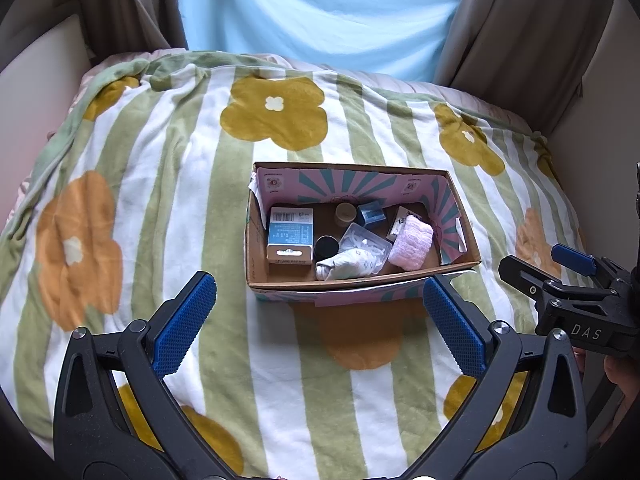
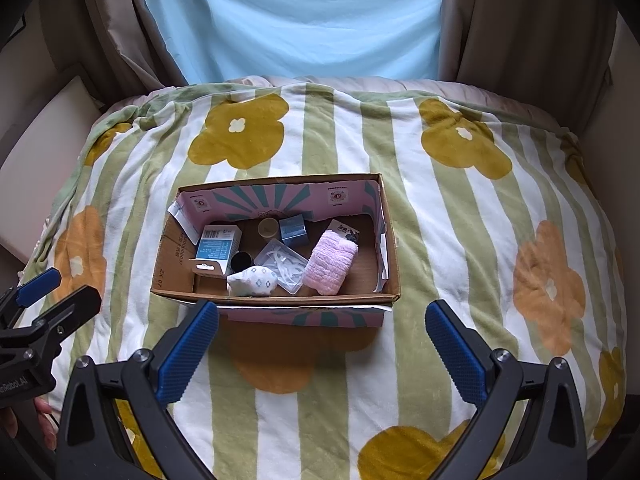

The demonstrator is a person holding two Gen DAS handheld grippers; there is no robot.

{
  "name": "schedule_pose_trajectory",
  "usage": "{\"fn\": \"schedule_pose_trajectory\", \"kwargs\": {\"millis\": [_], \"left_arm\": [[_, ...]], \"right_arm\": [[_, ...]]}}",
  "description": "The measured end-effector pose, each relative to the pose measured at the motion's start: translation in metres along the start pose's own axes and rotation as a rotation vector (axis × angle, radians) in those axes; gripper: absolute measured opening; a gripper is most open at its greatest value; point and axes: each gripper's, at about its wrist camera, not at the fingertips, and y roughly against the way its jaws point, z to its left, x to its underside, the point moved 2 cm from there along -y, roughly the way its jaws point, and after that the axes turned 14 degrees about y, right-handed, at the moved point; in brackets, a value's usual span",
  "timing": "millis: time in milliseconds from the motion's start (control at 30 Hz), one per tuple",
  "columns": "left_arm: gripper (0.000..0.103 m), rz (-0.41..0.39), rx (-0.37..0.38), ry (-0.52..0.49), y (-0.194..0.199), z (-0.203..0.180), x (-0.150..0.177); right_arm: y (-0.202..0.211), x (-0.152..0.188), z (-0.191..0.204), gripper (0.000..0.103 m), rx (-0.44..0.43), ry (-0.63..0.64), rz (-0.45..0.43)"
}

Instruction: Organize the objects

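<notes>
1. the left wrist view is taken from above and behind the left gripper (image 1: 320, 320), looking forward and down along its fingers onto a striped floral blanket (image 1: 160, 184).
2. the cardboard box (image 1: 360, 280) is seen near, just past the fingertips, slightly right of centre.
3. the right wrist view is taken likewise over the right gripper (image 2: 322, 344), with the same box (image 2: 276, 298) left of centre.
4. box, blanket and the blue curtain (image 2: 312, 20) behind are shared by both views.
5. each gripper is caught at the other view's edge.
</notes>
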Motion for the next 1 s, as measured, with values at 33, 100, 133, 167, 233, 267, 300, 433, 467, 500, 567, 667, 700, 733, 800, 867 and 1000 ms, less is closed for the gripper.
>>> {"fn": "schedule_pose_trajectory", "kwargs": {"millis": [33,100,133,167,233,267,300,433,467,500,567,667,700,733,800,867,1000], "left_arm": [[0.103,0.001,0.001,0.000,0.000,0.000,0.000],[0.103,0.001,0.000,0.001,0.000,0.000,0.000],[0.103,0.001,0.000,0.001,0.000,0.000,0.000],[0.103,0.002,-0.001,0.001,-0.001,0.001,0.001],[0.103,0.002,-0.003,0.000,-0.002,0.001,0.002],[0.103,0.003,-0.004,-0.001,-0.003,0.002,0.003],[0.103,0.004,-0.005,-0.002,-0.004,0.002,0.003],[0.103,0.004,-0.006,-0.004,-0.005,0.003,0.004],[0.103,0.004,-0.008,-0.001,-0.005,0.003,0.004],[0.103,0.004,-0.007,-0.001,-0.005,0.002,0.004],[0.103,0.004,-0.008,0.003,-0.006,0.003,0.004],[0.103,-0.014,-0.034,0.018,-0.007,0.008,0.003],[0.103,-0.039,-0.059,0.025,-0.005,0.010,0.003],[0.103,-0.051,-0.075,0.026,-0.005,0.011,0.001],[0.103,-0.066,-0.105,0.030,-0.005,0.013,-0.001],[0.103,-0.082,-0.121,0.037,-0.005,0.017,-0.002],[0.103,-0.091,-0.119,0.046,-0.004,0.020,-0.005]], "right_arm": [[0.000,0.000,0.000,0.102,0.000,0.001,0.001],[0.000,0.000,0.000,0.102,-0.001,-0.001,0.001],[0.000,0.000,0.000,0.102,-0.001,-0.001,0.001],[0.000,0.000,0.000,0.102,-0.001,0.000,0.001],[-0.001,0.001,0.000,0.102,0.000,-0.001,0.002],[-0.001,0.001,0.000,0.102,-0.001,-0.001,0.002],[-0.001,0.001,0.000,0.102,-0.001,0.000,0.002],[-0.002,0.002,-0.001,0.102,-0.002,-0.002,0.004],[-0.002,0.002,-0.001,0.102,-0.002,-0.001,0.004],[-0.002,0.001,-0.001,0.102,-0.001,-0.001,0.003],[-0.002,0.001,-0.001,0.102,-0.002,-0.001,0.004],[-0.003,0.004,-0.002,0.102,-0.001,-0.003,0.002],[-0.004,0.004,-0.002,0.102,-0.002,-0.002,0.003],[-0.004,0.005,-0.002,0.102,-0.002,-0.003,0.003],[-0.004,0.004,-0.002,0.102,-0.001,-0.002,0.004],[-0.004,0.003,-0.002,0.102,-0.002,-0.004,0.004],[-0.004,0.003,-0.002,0.102,-0.003,-0.002,0.004]]}}
